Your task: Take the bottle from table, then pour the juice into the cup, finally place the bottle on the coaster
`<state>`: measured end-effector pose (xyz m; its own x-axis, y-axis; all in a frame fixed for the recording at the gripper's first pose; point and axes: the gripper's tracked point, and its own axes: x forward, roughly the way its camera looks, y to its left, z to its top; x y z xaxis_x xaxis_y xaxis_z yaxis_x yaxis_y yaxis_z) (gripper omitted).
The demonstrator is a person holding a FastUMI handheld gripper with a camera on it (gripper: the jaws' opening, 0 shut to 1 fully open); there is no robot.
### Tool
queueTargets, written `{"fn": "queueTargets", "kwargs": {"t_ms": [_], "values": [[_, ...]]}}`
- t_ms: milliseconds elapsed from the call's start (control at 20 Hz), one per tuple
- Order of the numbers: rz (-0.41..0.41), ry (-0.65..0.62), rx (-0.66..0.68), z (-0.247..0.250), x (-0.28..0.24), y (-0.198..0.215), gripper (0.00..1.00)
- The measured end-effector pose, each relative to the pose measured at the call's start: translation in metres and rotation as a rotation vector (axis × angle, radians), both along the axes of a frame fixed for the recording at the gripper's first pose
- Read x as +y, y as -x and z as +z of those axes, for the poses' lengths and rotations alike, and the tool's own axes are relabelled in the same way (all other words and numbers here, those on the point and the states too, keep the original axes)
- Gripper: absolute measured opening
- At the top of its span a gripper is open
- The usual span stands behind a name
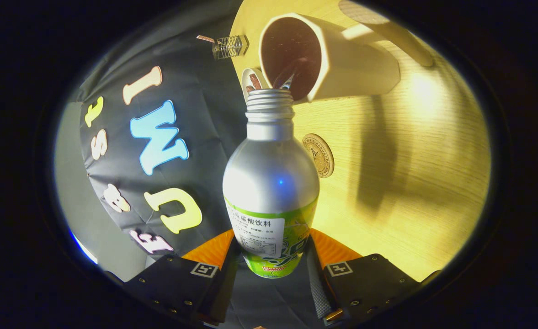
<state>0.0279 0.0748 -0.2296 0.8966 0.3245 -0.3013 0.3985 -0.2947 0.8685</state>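
Bottle tipped at the cup

The fingers [272, 269] clamp the bottle [271, 192] at lower centre — its open mouth meets the cup [342, 68] above; a coaster [319, 155] lies on the table [410, 183].

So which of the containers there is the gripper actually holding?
The silver metal bottle with the green label, clamped between the gripper fingers. The white cup stands free on the wooden table, beyond the bottle's open mouth.

Table: light wood-grain top [415, 192], warmly lit, with a bright glare patch and long dark shadows across it.
Wall: black creased cloth [209, 132] beside the table.
Beyond cloth: pale grey surface [70, 183].
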Motion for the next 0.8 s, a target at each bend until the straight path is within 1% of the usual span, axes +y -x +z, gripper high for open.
{"fn": "queueTargets", "kwargs": {"t_ms": [450, 800], "values": [[-0.014, -0.041, -0.002, 0.010, 0.003, 0.001, 0.71], [-0.046, -0.077, -0.001, 0.017, -0.006, 0.005, 0.71]]}}
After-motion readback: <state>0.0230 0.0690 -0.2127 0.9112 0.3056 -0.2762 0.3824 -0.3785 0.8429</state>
